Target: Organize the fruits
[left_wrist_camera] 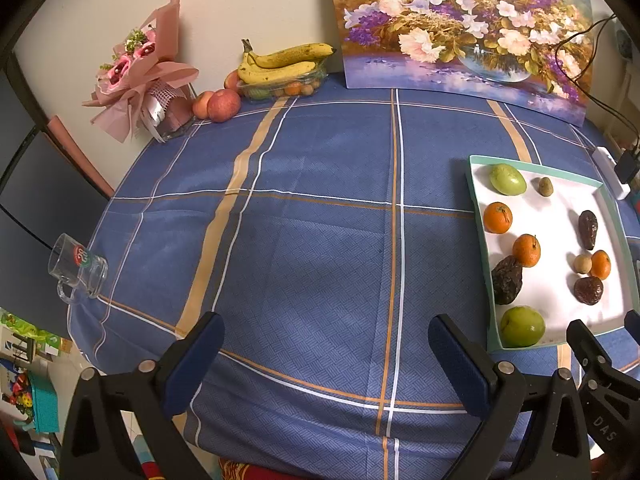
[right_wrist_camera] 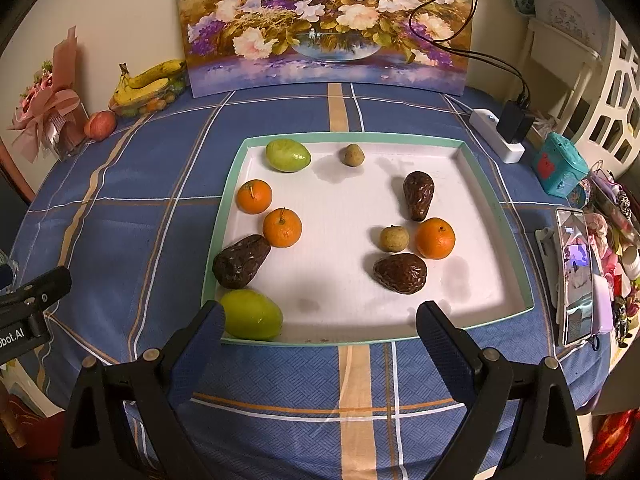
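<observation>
— Fruits lay scattered in the shallow white tray (right_wrist_camera: 496, 200) with the mint-green rim; where did each one sit?

— Down the tray's left side: a green fruit (right_wrist_camera: 288, 155) at the far corner, two oranges (right_wrist_camera: 254, 196) (right_wrist_camera: 282, 227) nearer, the second touching a dark wrinkled avocado (right_wrist_camera: 240, 262); another green fruit (right_wrist_camera: 251, 315) filled the near-left corner.

— And the right half?

— A small brownish fruit (right_wrist_camera: 352, 155) sat alone at the far edge; an upright dark avocado (right_wrist_camera: 418, 195) stood just above a third orange (right_wrist_camera: 435, 238); a second small brownish fruit (right_wrist_camera: 394, 238) sat just beside that orange; a third dark avocado (right_wrist_camera: 400, 273) lay below them.

— How were the claws?

— Both were spread wide and held nothing; the right gripper (right_wrist_camera: 320, 332) hung over the tray's near rim, its left finger just in front of the near green fruit; the left gripper (left_wrist_camera: 326, 354) hovered over bare blue checked tablecloth (left_wrist_camera: 304, 220), with the tray off to its right.

— Anything else on the table?

— Bananas (left_wrist_camera: 280, 62) on a clear container and apples (left_wrist_camera: 223, 105) at the far edge, beside a pink bouquet (left_wrist_camera: 140, 68); a flower painting (right_wrist_camera: 324, 20) leaned on the wall; a glass mug (left_wrist_camera: 78, 266) stood at the left edge; a phone (right_wrist_camera: 576, 276) lay right of the tray.
</observation>
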The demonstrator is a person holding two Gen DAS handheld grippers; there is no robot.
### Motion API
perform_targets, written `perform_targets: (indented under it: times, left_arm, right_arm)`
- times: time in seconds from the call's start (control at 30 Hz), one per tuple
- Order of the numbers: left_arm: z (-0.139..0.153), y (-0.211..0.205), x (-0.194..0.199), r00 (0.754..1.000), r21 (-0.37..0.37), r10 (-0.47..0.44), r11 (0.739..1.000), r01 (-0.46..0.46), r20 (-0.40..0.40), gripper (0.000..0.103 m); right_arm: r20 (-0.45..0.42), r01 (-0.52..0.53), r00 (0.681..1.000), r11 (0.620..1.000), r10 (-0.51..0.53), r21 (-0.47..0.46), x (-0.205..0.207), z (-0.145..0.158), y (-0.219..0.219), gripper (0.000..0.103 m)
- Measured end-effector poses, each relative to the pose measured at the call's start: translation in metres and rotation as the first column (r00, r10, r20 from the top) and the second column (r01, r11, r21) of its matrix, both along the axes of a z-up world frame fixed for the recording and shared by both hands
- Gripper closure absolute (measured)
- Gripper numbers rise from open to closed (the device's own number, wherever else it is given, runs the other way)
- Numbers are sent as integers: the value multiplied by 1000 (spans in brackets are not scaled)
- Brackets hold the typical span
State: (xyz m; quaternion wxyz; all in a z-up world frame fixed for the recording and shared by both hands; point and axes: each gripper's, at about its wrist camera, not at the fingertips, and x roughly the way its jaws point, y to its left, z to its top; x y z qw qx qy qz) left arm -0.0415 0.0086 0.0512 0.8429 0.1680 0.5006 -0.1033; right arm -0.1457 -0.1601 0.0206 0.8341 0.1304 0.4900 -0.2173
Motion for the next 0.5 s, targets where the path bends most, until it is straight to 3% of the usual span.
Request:
perform_targets:
  times: [0.5]
  left_arm:
    - [0, 0, 0, 1000, 1, -1, 1000, 1, 0, 0]
  right_arm:
    - [-7, -7, 1000, 1000, 7, 0, 1, -3, 0, 7]
